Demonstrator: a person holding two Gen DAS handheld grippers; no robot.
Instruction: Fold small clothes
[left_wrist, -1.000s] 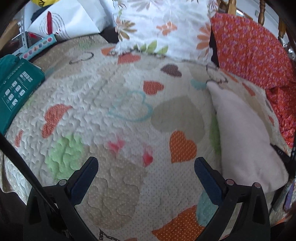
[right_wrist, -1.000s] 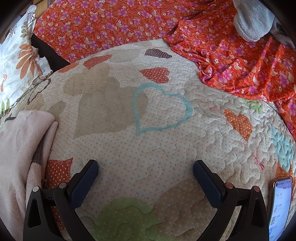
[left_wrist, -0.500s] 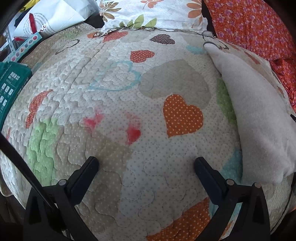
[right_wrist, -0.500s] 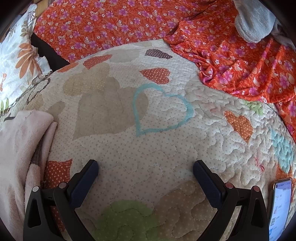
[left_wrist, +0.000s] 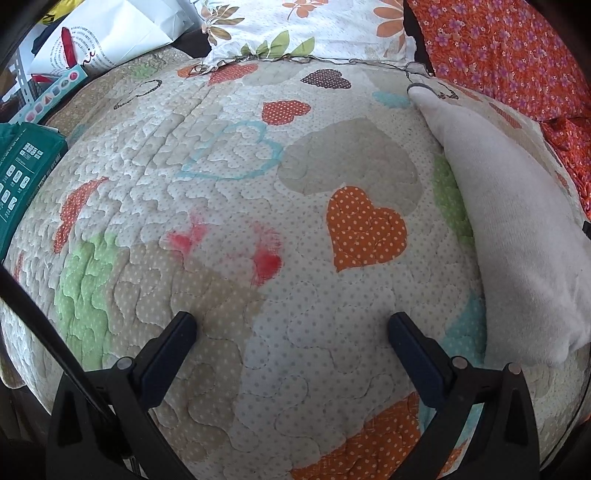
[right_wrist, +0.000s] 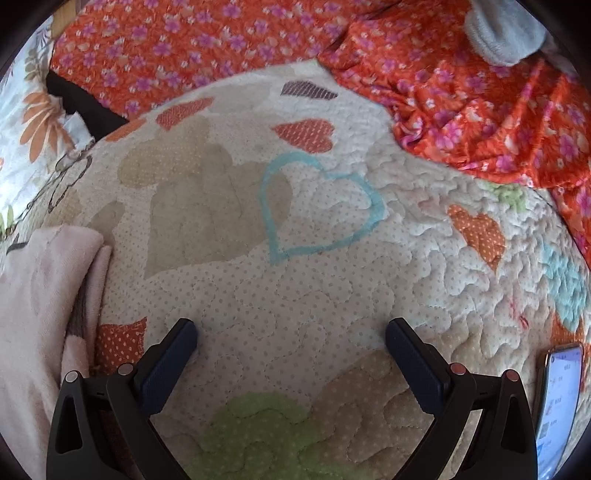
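A pale pink fleecy garment lies folded in a long shape on the heart-patterned quilt, at the right of the left wrist view. The same garment fills the left edge of the right wrist view, its layers stacked. My left gripper hovers open over bare quilt, left of the garment, holding nothing. My right gripper is open too, over bare quilt to the right of the garment, with nothing between its fingers.
An orange floral cloth lies crumpled at the back right, a grey fleecy item on it. A floral pillow sits at the back. A phone lies at the right edge. A teal box and a white bag sit at the left.
The left gripper first dipped toward the quilt, then drew back slightly, so the garment now sits a little farther right. The right gripper eased slightly forward. Both stayed open.
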